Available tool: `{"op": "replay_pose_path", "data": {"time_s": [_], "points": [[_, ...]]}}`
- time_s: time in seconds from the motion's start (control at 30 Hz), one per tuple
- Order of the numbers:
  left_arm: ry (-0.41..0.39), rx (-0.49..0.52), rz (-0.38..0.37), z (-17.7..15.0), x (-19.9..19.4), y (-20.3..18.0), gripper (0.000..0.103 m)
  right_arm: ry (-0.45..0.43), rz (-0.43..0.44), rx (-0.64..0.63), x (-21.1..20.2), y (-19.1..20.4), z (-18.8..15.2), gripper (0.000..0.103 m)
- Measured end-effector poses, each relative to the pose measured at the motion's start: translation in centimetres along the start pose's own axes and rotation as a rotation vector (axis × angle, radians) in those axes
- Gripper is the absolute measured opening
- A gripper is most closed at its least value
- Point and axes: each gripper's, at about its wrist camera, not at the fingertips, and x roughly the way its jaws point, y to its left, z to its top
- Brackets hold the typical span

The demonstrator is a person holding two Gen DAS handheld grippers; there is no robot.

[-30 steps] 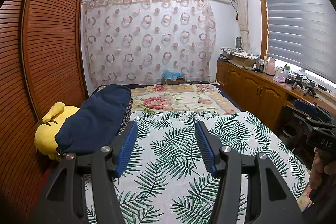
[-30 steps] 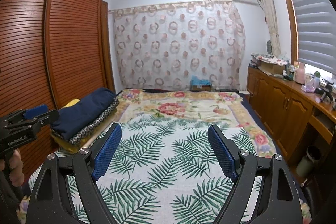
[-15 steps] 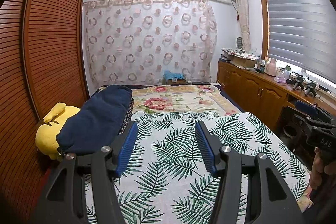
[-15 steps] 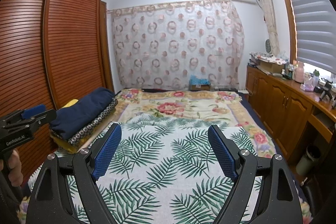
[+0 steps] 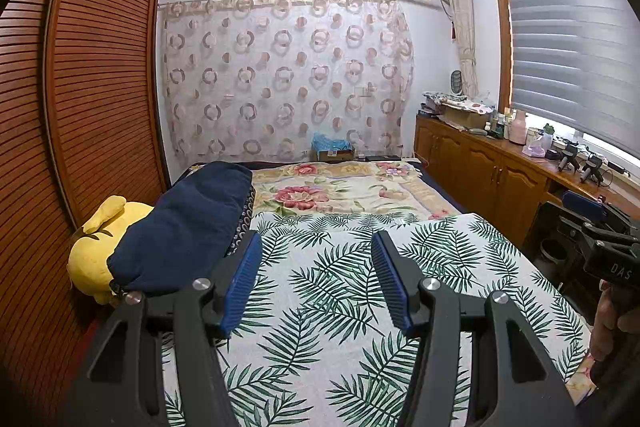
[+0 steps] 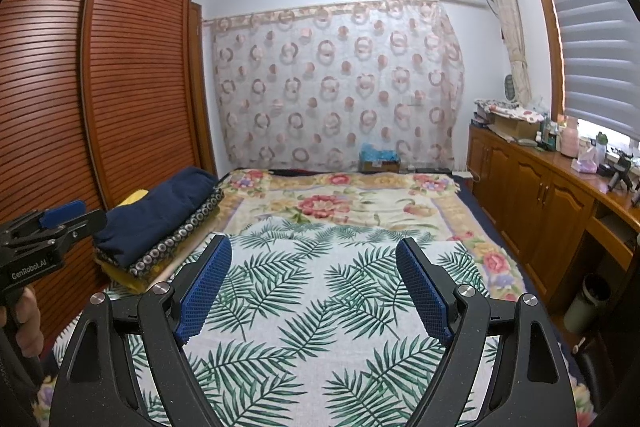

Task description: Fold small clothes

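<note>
A palm-leaf printed cloth (image 5: 336, 291) lies spread flat over the near part of the bed (image 6: 320, 307). No small garment lies loose on it in either view. My left gripper (image 5: 316, 241) hovers over the cloth's left part, open, with nothing between its blue pads (image 5: 240, 279). It also shows at the left edge of the right wrist view, held in a hand (image 6: 24, 311). Over the middle of the cloth my right gripper (image 6: 314, 245) stands wide open and empty. Its body appears at the right edge of the left wrist view (image 5: 604, 247).
A folded navy bundle (image 5: 184, 227) sits on patterned fabric and a yellow plush toy (image 5: 92, 251) at the bed's left side. A floral blanket (image 6: 340, 203) covers the far half. Slatted wardrobe doors (image 6: 120, 87) stand left, a wooden cabinet (image 6: 532, 195) right.
</note>
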Motion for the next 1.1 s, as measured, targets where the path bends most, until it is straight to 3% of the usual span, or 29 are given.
{"op": "replay_pose_path", "data": {"time_s": [1.1], "points": [[-0.001, 0.001, 0.0, -0.08, 0.03, -0.01, 0.056, 0.003, 0.0, 0.003, -0.12, -0.14, 0.06, 0.086]]}}
